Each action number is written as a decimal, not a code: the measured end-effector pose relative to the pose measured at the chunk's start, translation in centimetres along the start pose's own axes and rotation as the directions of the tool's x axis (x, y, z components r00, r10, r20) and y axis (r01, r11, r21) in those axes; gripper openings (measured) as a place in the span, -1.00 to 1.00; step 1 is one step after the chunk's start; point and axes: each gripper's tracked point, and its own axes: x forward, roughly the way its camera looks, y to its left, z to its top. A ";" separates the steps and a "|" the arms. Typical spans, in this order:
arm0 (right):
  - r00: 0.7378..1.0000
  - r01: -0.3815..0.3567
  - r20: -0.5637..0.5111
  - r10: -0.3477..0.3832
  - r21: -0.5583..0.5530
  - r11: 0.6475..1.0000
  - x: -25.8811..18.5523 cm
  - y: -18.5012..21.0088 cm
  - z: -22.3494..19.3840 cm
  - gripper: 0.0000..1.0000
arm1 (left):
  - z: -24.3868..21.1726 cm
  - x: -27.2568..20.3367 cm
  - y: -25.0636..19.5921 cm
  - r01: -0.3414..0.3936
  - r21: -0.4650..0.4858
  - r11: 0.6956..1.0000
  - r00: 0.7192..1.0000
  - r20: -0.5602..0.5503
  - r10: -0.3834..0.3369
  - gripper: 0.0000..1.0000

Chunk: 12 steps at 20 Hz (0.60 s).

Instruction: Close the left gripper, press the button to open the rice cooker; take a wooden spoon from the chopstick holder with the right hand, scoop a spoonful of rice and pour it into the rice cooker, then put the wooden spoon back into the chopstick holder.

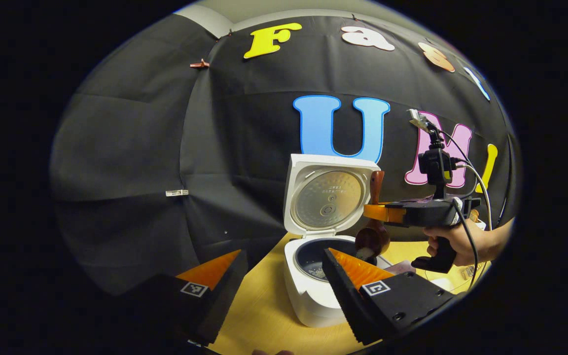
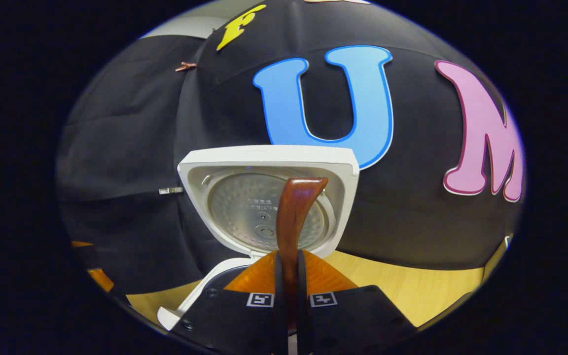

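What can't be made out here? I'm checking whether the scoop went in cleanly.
- Pot contents: in the left gripper view, the left hand-held gripper finger hides part of the rice cooker pot.
- Wooden spoon bowl: in the right gripper view, hidden below the right hand-held gripper.
- Cooker body: cut off there too.

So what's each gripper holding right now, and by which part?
The right gripper is shut on the wooden spoon, clamping its handle partway along, bowl down over the rice cooker. The left gripper is open and holds nothing.
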 end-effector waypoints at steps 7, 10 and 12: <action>0.999 -0.032 -0.014 0.030 -0.221 0.975 0.3 1.9 -1.3 -0.77 | -0.2 -0.1 0.3 -0.004 -0.001 1.000 1.000 -0.008 0.004 0.96; 0.998 -0.059 -0.018 0.057 -0.340 0.938 0.2 3.2 -1.8 -0.77 | -0.3 -0.3 0.4 -0.005 -0.003 1.000 1.000 -0.008 0.005 0.97; 0.997 -0.074 -0.018 0.073 -0.404 0.912 0.0 4.1 -1.9 -0.77 | -0.3 -0.2 0.4 -0.005 -0.004 1.000 1.000 -0.009 0.005 0.98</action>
